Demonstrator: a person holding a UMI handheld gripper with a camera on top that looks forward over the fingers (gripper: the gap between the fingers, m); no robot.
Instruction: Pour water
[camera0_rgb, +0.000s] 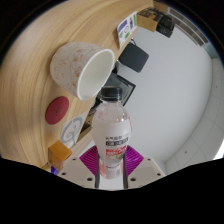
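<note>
One water bottle (112, 130) — pink label, writing unreadable — held in the tool (112, 168), near a speckled cup (80, 68).

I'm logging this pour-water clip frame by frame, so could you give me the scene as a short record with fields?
held item: clear water bottle with white cap and pink-and-white label, upright between the gripper's pads
gripper: shut on the bottle, pink pads pressing both sides
target vessel: speckled cup with white inside, just beyond the bottle
cap: on
surface: round wooden table
nearby: dark red round coaster and a patterned coaster beside the bottle
pour status: not started
</note>
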